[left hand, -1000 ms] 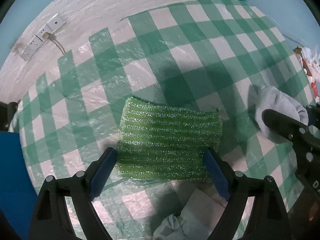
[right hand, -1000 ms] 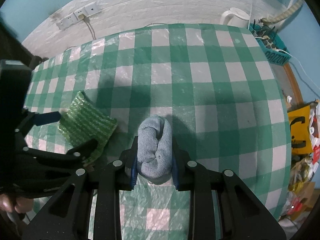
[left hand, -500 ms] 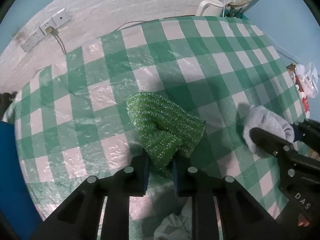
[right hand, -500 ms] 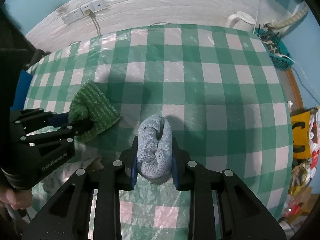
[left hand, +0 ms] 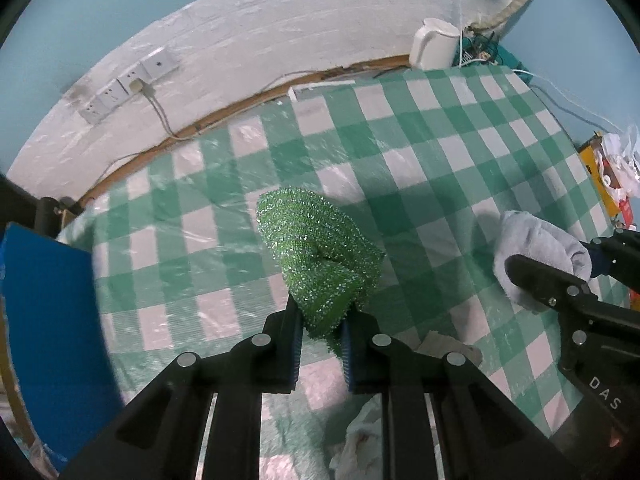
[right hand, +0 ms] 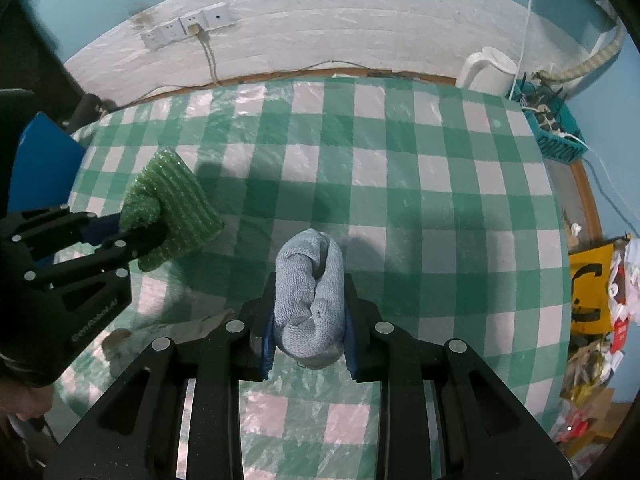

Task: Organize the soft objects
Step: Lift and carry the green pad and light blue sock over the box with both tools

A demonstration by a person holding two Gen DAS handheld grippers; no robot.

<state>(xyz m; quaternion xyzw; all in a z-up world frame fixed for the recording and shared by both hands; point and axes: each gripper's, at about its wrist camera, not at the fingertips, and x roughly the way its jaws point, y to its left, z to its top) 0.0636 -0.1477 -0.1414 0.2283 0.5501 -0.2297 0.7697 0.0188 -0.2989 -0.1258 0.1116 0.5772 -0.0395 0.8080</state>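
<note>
A green-and-white checked tablecloth (right hand: pixel 400 184) under clear plastic is spread over the table. Behind its far edge, a white brick-patterned wall panel (right hand: pixel 320 28) is seen, with a row of white wall sockets (right hand: pixel 186 30) mounted on it and a cable plugged in. A white electric kettle (right hand: pixel 490 70) is placed at the cloth's far right corner, with a teal basket (right hand: pixel 558 140) of cables just beside it. A blue board (left hand: pixel 44 320) is seen past the cloth's left edge.

Both wrist views looking steeply down, close over the green-and-white checked plastic-covered tabletop (left hand: pixel 460 168) (right hand: pixel 400 184), sharing its far edge.
</note>
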